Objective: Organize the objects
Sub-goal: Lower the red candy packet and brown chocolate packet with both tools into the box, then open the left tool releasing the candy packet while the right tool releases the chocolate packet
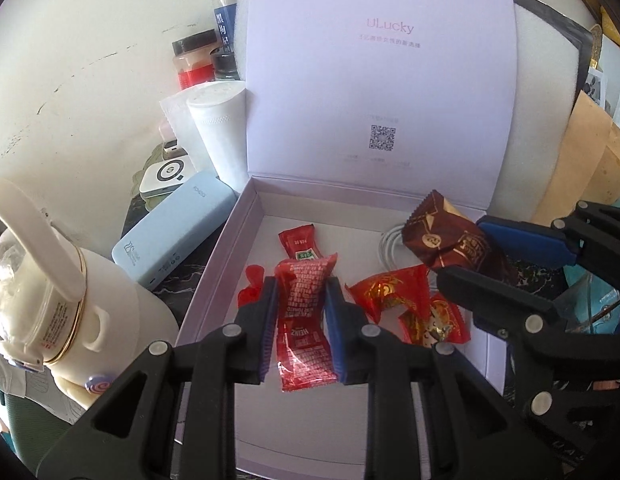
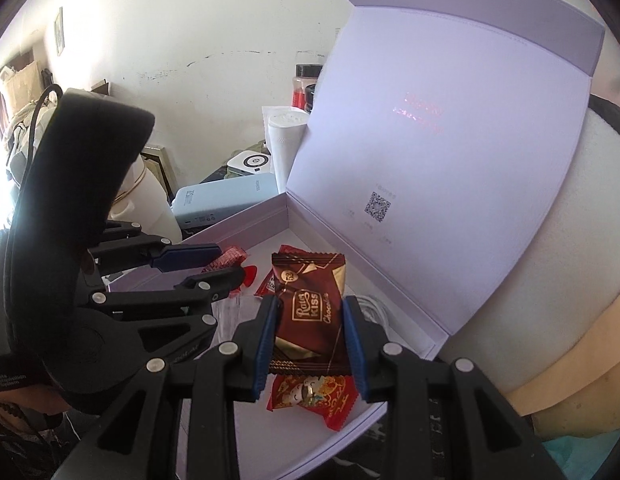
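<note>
An open lilac box with its lid upright lies in front of me. My left gripper is shut on a red ketchup sachet and holds it above the box floor. My right gripper is shut on a brown chocolate pack over the box's right side. In the box lie another ketchup sachet, red candy wrappers and a white cable.
Left of the box stand a cream bottle, a light blue power bank, a white charger, a white tube and jars against the wall. White foam and brown paper sit right.
</note>
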`<action>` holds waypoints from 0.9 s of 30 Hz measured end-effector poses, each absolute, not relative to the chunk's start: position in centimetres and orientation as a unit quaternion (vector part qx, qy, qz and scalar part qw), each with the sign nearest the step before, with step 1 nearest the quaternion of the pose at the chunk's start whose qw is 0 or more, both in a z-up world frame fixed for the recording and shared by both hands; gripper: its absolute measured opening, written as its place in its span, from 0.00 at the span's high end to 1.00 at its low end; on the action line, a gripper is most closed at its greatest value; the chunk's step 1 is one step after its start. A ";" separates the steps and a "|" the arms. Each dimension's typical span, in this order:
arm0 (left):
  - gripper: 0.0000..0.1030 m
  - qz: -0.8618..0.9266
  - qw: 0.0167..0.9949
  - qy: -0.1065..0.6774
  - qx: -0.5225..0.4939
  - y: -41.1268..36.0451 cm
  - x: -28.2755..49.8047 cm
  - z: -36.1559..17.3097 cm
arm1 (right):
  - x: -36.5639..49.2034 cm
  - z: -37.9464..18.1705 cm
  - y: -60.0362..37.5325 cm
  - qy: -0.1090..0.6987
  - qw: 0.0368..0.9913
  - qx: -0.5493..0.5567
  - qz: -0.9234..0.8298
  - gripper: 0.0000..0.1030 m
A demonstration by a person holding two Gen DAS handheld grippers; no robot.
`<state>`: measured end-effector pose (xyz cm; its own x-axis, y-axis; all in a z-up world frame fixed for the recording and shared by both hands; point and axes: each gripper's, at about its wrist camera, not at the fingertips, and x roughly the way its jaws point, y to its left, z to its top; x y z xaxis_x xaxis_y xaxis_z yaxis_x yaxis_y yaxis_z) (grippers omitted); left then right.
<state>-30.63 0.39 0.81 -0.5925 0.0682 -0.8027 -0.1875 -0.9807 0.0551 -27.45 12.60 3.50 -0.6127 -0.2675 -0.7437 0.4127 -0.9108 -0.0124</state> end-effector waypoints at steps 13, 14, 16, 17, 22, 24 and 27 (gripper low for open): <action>0.79 0.873 0.054 0.069 -0.479 -0.5 -32.3 -2.3 | -27.9 2.2 11.7 0.101 0.152 0.416 -0.891 0.68; 0.79 0.872 0.053 0.070 -0.481 -0.5 -32.3 -2.5 | -27.9 2.0 11.7 0.100 0.149 0.418 -0.891 0.68; 0.79 0.870 0.053 0.073 -0.484 -0.5 -32.5 -2.8 | -28.0 1.7 11.6 0.099 0.143 0.421 -0.890 0.68; 0.79 0.869 0.053 0.075 -0.486 -0.4 -32.5 -3.0 | -28.0 1.6 11.6 0.098 0.141 0.424 -0.889 0.68; 0.79 0.861 0.053 0.070 -0.501 -0.7 -32.7 -3.7 | -28.3 0.8 11.6 0.086 0.132 0.437 -0.885 0.68; 0.79 0.860 0.053 0.069 -0.502 -0.8 -32.7 -3.7 | -28.6 0.3 11.6 0.085 0.127 0.443 -0.883 0.68; 0.79 0.859 0.054 0.066 -0.504 -1.0 -32.7 -3.7 | -28.9 -0.3 11.5 0.084 0.119 0.455 -0.878 0.68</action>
<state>-32.75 -0.96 -3.71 -0.4855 0.0263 -0.8738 -0.1598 -0.9854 0.0591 -28.94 11.54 -0.32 -0.5575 -0.1330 -0.8194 0.2861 -0.9574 -0.0392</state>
